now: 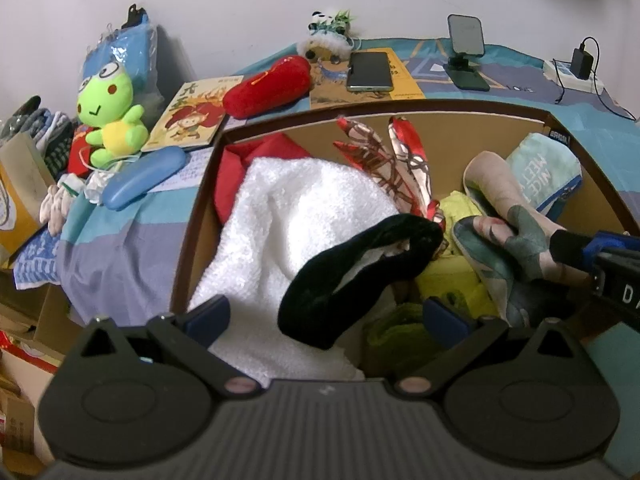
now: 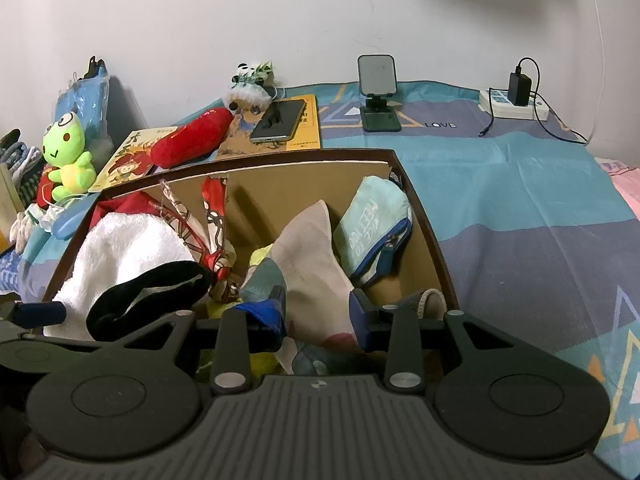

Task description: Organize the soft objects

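An open cardboard box [image 1: 360, 106] on the bed holds a white towel [image 1: 292, 216], a red-and-white scarf [image 1: 400, 160], a light-blue pouch [image 1: 548, 172], yellow-green cloth [image 1: 452, 272] and a black band [image 1: 352, 264]. My left gripper [image 1: 326, 316] stands wide open over the box's near side. The black band and towel lie between its fingers, untouched. My right gripper [image 2: 318, 310] is shut on a pale patterned sock [image 2: 312, 248], which sticks up out of the box [image 2: 280, 158] beside the pouch [image 2: 376, 220].
Left of the box sit a green frog plush [image 1: 108, 120], a blue case [image 1: 144, 178], a picture book and a red plush [image 1: 268, 84]. Behind it lie a phone [image 1: 370, 70] and a phone stand [image 1: 466, 52]. A power strip [image 2: 516, 102] lies at the far right.
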`<move>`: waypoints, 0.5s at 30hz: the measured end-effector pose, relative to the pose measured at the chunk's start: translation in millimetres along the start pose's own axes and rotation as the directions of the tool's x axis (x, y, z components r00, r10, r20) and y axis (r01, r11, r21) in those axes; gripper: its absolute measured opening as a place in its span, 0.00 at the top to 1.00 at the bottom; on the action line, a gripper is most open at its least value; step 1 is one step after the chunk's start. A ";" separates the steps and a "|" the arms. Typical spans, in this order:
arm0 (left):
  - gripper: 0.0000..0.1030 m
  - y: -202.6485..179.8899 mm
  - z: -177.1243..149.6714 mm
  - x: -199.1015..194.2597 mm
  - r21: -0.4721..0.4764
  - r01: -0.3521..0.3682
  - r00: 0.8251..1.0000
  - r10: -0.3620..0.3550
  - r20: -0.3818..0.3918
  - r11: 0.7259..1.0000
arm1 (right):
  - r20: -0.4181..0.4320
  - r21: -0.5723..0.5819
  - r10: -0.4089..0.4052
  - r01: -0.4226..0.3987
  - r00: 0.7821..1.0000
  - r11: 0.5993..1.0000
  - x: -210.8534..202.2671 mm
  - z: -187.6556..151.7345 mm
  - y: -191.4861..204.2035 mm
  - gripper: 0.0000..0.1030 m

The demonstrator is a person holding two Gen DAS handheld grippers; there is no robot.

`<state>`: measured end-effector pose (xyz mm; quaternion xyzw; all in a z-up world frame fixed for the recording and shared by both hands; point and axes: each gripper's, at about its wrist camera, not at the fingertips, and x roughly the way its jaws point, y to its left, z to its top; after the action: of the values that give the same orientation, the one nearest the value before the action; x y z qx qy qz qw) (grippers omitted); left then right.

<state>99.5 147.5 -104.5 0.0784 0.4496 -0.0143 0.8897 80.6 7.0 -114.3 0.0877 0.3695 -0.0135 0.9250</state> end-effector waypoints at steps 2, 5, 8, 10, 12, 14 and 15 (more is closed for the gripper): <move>0.01 -0.1 -0.8 -0.4 0.002 0.002 1.000 -0.002 0.002 1.000 | 0.000 -0.003 -0.004 0.004 1.000 1.000 -0.5 -0.1 0.6 0.83; 0.01 -0.4 -1.0 -0.9 0.007 0.006 1.000 -0.006 0.002 1.000 | -0.003 -0.005 -0.008 0.008 1.000 1.000 -1.8 0.0 1.7 0.83; 0.01 -0.1 -0.8 -3.3 0.014 0.008 1.000 -0.008 0.011 1.000 | 0.000 -0.005 -0.013 0.013 1.000 1.000 -4.1 0.4 0.8 0.83; 0.01 0.5 -0.2 -5.1 0.013 0.012 1.000 -0.013 0.017 1.000 | -0.004 0.000 -0.015 0.015 1.000 1.000 -5.4 0.1 0.1 0.83; 0.01 0.9 -0.1 -7.2 0.013 0.018 1.000 -0.018 0.022 1.000 | -0.010 -0.002 -0.024 0.024 1.000 1.000 -5.8 0.2 0.9 0.83; 0.01 1.2 -0.5 -9.4 0.012 0.024 0.999 -0.024 0.027 1.000 | -0.014 -0.007 -0.033 0.033 0.999 0.999 -6.2 0.5 1.7 0.83; 0.01 0.9 -0.9 -10.1 0.013 0.025 0.999 -0.026 0.028 1.000 | -0.014 -0.009 -0.036 0.036 0.999 0.999 -6.3 0.8 2.0 0.83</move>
<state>92.9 148.1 -96.8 0.0782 0.4379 -0.0297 0.8951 76.8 8.6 -109.1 0.0771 0.3778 -0.0279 0.9223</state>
